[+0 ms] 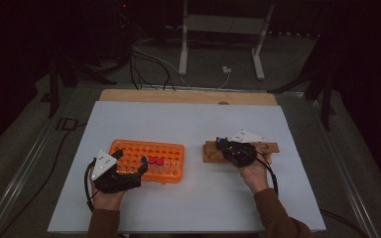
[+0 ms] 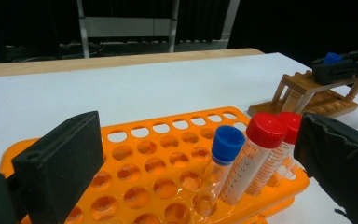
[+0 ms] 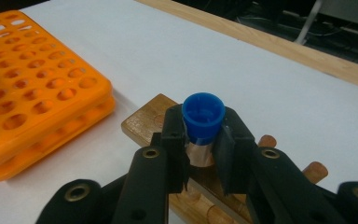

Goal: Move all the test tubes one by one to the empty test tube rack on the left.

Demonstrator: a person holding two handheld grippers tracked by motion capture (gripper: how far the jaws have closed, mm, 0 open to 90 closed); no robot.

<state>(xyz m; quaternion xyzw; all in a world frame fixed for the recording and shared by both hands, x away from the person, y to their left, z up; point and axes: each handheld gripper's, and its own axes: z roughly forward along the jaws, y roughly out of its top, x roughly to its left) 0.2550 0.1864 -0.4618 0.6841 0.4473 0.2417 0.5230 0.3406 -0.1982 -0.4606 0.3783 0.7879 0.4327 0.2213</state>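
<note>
Tube racks on white surface (image 1: 188,198); right claw clamped on blue-capped tube.

Surface near edge cut off; room beyond is dark. Orange rack (image 1: 147,159) holds a blue-capped tube (image 2: 221,163) and two red-capped tubes (image 2: 256,156), lower ends hidden in wells. Wooden stand (image 1: 213,151), right of the orange rack, carries the gripped tube (image 3: 202,122). Right claw (image 3: 202,147) closed on it below the cap; left claw (image 2: 200,158) wide open, straddling the rack tubes untouched.

An orange rack (image 2: 168,154) is seen on a white table (image 1: 188,124). Blue (image 2: 227,143) and red caps (image 2: 265,129) are borne by its tubes; the far stand (image 3: 144,122) is brown wood.
</note>
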